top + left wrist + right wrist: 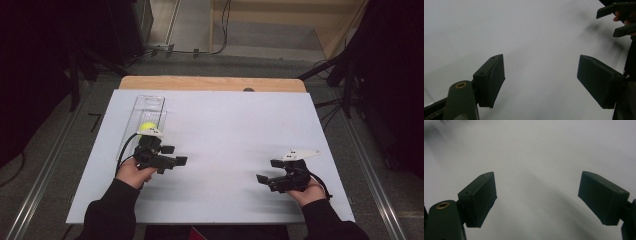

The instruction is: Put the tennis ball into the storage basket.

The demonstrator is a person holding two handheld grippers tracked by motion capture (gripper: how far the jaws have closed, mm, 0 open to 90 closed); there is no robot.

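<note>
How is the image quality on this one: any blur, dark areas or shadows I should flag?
High view: the white board is evenly lit, surroundings fall to near black, soft shadows lie under both grippers. Left gripper view: jaws sharp, the right gripper at the top right blurred with a streaked shadow. Right gripper view: jaws sharp, a broad diffuse shadow between them.

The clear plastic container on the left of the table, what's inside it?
In the high view, the clear container holds a yellow-green ball at its near end. The left tool and its grey plate cover the ball's near side, so anything behind them is hidden.
</note>
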